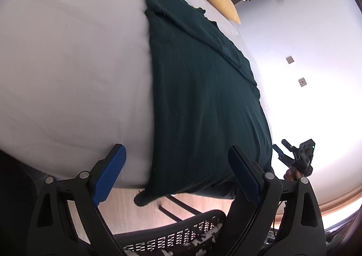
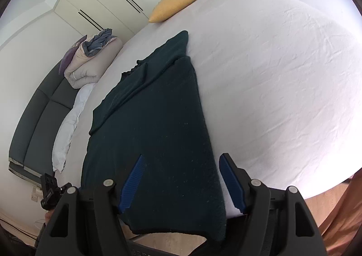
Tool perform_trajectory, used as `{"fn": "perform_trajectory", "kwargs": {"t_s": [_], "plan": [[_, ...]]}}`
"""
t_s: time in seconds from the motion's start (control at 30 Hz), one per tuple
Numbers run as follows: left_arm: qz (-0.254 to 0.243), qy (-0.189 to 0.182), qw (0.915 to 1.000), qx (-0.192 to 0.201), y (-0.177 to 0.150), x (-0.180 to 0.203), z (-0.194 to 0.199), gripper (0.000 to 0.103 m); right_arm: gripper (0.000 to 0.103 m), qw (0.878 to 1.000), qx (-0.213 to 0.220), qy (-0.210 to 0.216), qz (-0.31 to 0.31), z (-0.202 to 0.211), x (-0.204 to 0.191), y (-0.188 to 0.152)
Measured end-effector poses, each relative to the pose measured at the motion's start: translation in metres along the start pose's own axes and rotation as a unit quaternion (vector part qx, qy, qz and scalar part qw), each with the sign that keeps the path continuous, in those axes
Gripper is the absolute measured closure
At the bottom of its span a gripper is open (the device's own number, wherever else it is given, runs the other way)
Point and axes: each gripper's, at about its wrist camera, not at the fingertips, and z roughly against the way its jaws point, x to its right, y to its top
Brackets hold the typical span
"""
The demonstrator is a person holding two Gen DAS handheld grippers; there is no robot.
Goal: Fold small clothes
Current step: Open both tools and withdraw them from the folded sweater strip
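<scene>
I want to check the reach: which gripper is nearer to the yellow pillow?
Neither clearly. Both the left gripper and right gripper, fingers open, hover over the near hem of the dark green garment; the yellow pillow lies at the bed's far end.

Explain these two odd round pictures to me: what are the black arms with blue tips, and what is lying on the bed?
There is no robot here. A person holds a pair of hand-held tongs in each hand, and each carries a wide-angle camera looking along its two blue-padded fingers. One picture comes from the left tongs, the other from the right tongs; each also glimpses the other at its edge. On the white bed lies a dark green garment, partly folded, its near edge hanging over the side. A yellow cushion sits at the far end. Both tongs are open and hold nothing.
</scene>
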Motion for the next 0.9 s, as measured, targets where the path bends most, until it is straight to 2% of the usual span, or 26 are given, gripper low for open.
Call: {"fn": "perform_trajectory", "kwargs": {"t_s": [0.1, 0.27, 0.43, 0.6, 0.7, 0.73, 0.83, 0.9], "plan": [[-0.012, 0.0, 0.9999, -0.008, -0.004, 0.001, -0.006, 0.011, 0.032, 1.0, -0.003, 0.009, 0.007, -0.004, -0.006, -0.002], [-0.061, 0.019, 0.9977, -0.022, -0.002, 0.009, -0.014, 0.011, 0.032, 1.0, -0.01, 0.023, 0.013, -0.005, -0.01, -0.004], [-0.095, 0.015, 0.9947, -0.037, -0.011, 0.017, -0.023, 0.012, 0.032, 0.999, -0.013, 0.031, 0.021, -0.005, -0.014, -0.007], [-0.07, -0.016, 0.9968, -0.035, -0.009, 0.007, -0.024, 0.016, 0.032, 0.999, -0.014, 0.036, 0.02, -0.004, -0.013, -0.008], [-0.064, -0.028, 0.996, -0.055, -0.011, 0.007, -0.029, 0.018, 0.032, 0.999, -0.015, 0.039, 0.02, -0.004, -0.014, -0.009], [-0.061, -0.032, 0.9953, -0.068, -0.012, 0.006, -0.033, 0.021, 0.032, 0.999, -0.015, 0.04, 0.021, -0.004, -0.014, -0.01], [-0.059, -0.032, 0.9953, -0.07, -0.014, 0.008, -0.037, 0.022, 0.032, 0.999, -0.015, 0.043, 0.023, -0.004, -0.015, -0.011], [-0.046, -0.042, 0.9955, -0.072, -0.016, 0.006, -0.037, 0.026, 0.032, 0.999, -0.015, 0.045, 0.023, -0.004, -0.016, -0.011]]}}
